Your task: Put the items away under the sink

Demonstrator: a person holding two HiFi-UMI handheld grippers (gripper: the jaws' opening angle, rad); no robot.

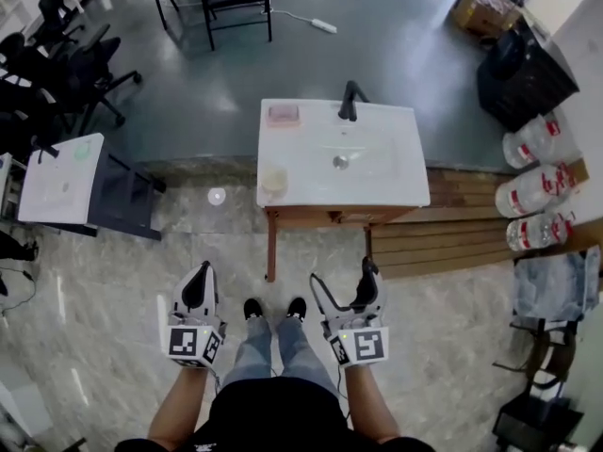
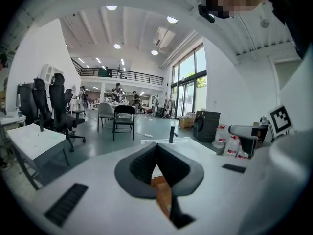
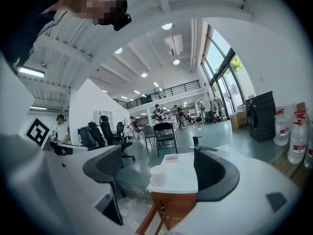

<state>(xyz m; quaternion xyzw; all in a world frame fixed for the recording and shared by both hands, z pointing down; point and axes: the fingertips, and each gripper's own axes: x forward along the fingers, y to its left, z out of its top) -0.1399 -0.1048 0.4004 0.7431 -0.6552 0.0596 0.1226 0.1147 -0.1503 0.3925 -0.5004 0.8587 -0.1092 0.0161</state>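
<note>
We hold both claws at lower centre, below the sink (image 1: 396, 172): left gripper (image 1: 202, 271) pinched together with nothing held, right gripper (image 1: 342, 276) spread wide, empty.

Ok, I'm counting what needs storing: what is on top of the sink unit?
A pink item at the back left corner, a pale cup at the front left, and the black faucet. The white top hides the cabinet space beneath.
</note>
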